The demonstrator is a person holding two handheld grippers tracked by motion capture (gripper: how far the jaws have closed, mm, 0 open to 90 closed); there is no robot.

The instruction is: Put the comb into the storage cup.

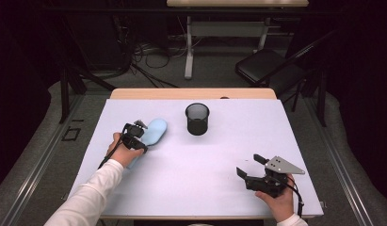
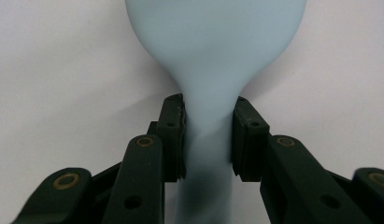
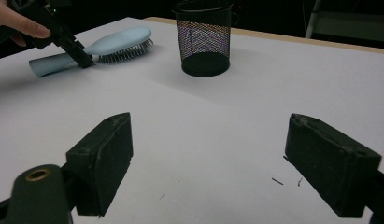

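My left gripper (image 2: pixel 207 140) is clamped on the neck of the light blue hairbrush (image 2: pixel 213 56), one black pad on each side of the handle where it narrows below the head. In the high view the left gripper (image 1: pixel 137 134) sits over the brush (image 1: pixel 153 133) on the left half of the white table (image 1: pixel 219 155), and the brush lies flat, bristles facing down, head pointing away from me. In the right gripper view the hairbrush (image 3: pixel 112 44) rests on its bristles with the handle end toward my left hand (image 3: pixel 17 23). Just to the right of the brush stands the black mesh cup (image 1: pixel 197 118), upright, apart from it. My right gripper (image 1: pixel 250 172) rests near the front right edge of the table, jaws spread wide with nothing between them, well apart from the brush and the cup
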